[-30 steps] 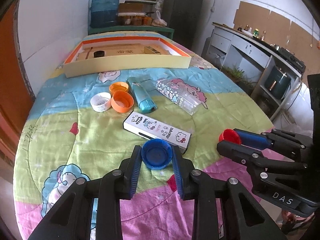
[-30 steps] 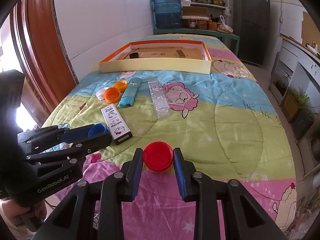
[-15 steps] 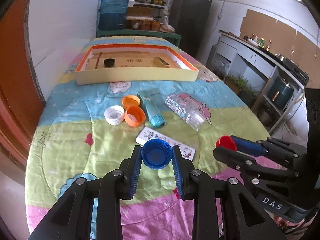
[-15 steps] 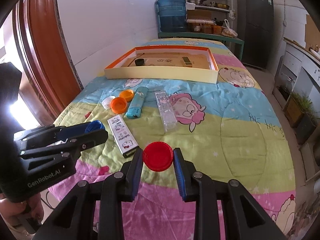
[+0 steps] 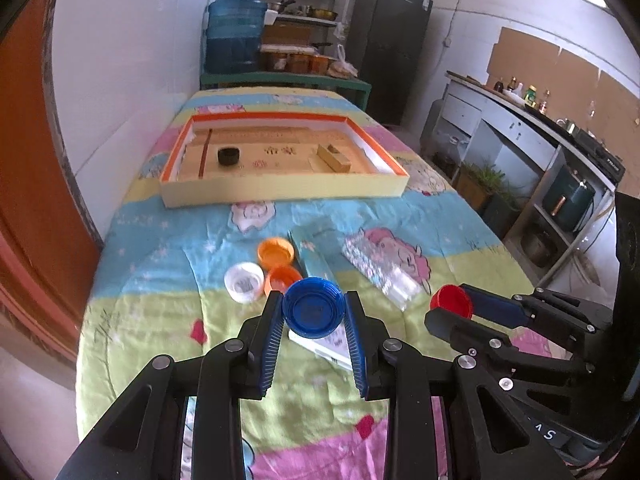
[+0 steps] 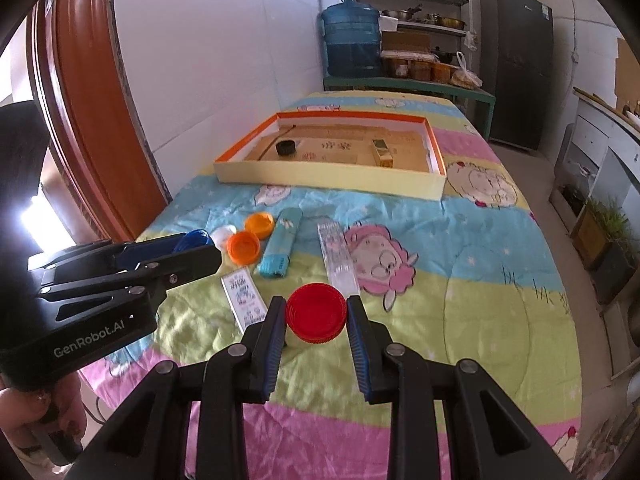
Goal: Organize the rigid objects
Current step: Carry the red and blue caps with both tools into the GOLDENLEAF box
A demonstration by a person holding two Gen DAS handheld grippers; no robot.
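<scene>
Left wrist view: the left tongs [image 5: 313, 316] are closed on a blue bottle cap [image 5: 313, 307], held above a desk covered by a bright cartoon-print quilt [image 5: 160, 320]. The cap's hollow side faces the camera. Just beyond it on the quilt lie a white cap [image 5: 244, 281] and two orange caps [image 5: 275, 252], close together. To their right lie a teal rectangular case [image 5: 316, 256] and then a clear patterned box [image 5: 380, 276]. A white printed box [image 5: 328, 346] shows partly beneath the held cap. At the right edge the right tongs [image 5: 450, 308] grip a red bottle cap [image 5: 451, 301]. Far across the desk sits a shallow yellow tray with an orange rim [image 5: 288, 192], holding a black cap [image 5: 228, 156] at the left and a small tan box [image 5: 334, 159] at the right.

Right wrist view: the right tongs [image 6: 316, 318] pinch the red bottle cap [image 6: 316, 313] by its ribbed edge, raised over the quilt [image 6: 460, 300]. At the left, the left tongs [image 6: 200, 246] hold the blue bottle cap [image 6: 192, 239], only partly seen. Between the two tools lie the white printed box [image 6: 244, 296], the teal case [image 6: 280, 248], the orange caps [image 6: 243, 247] and the clear box [image 6: 338, 256]. The tray [image 6: 328, 178] lies farther off, well apart from both held caps.
</scene>
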